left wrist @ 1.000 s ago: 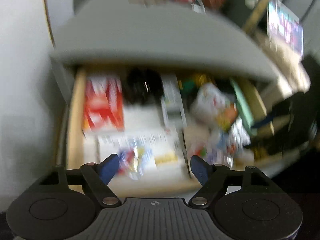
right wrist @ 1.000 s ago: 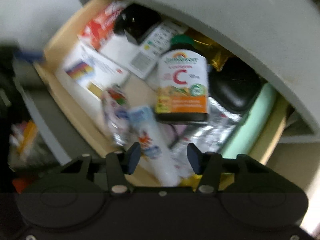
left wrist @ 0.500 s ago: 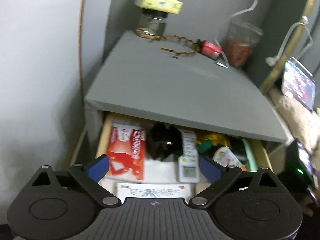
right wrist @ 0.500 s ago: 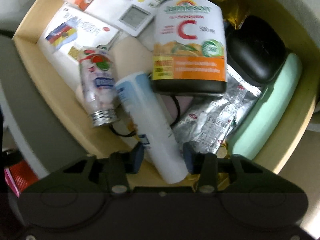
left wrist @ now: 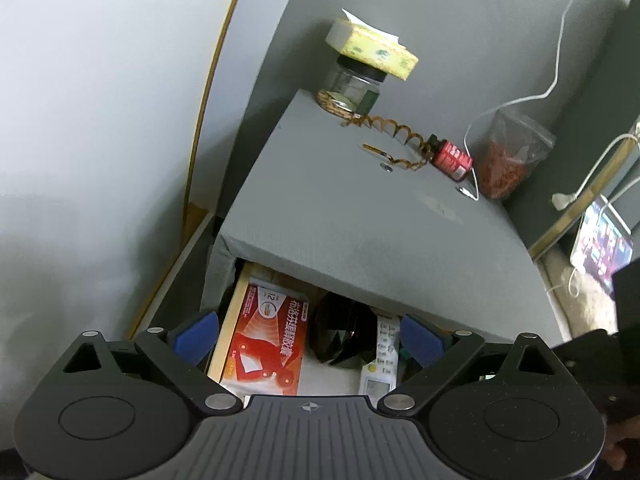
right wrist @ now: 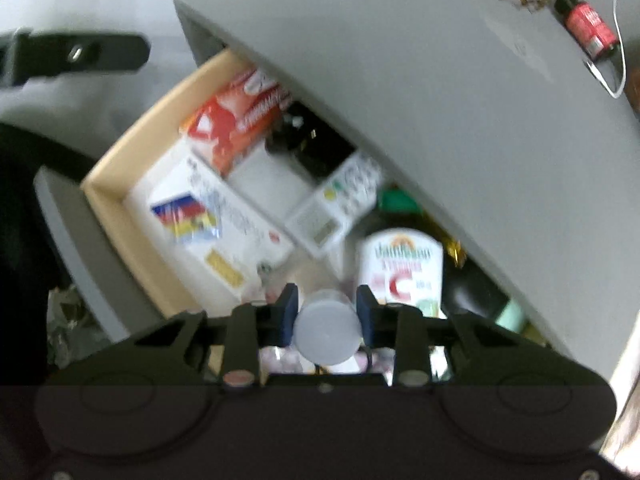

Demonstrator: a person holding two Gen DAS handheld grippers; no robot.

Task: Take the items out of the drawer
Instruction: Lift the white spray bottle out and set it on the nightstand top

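White tube (right wrist: 327,334): held end-on between the blue pads of the right gripper (right wrist: 326,316), whose jaws have just been closing onto it, above the near part of the open drawer (right wrist: 120,160). Drawer contents: vitamin C bottle (right wrist: 402,272), red box (left wrist: 266,344), remote control (right wrist: 338,204), white carton (right wrist: 212,228), black item (left wrist: 344,334). Left gripper (left wrist: 310,334): jaws spread wide, empty, over the drawer's rear. Cabinet top (left wrist: 360,216): glass jar (left wrist: 352,86), small red bottle (left wrist: 450,158).

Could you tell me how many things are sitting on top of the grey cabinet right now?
5 that I can make out: a glass jar carrying a yellow box, a brown spiral cord, a small red bottle and a bag of red bits. Smaller bits may escape me.
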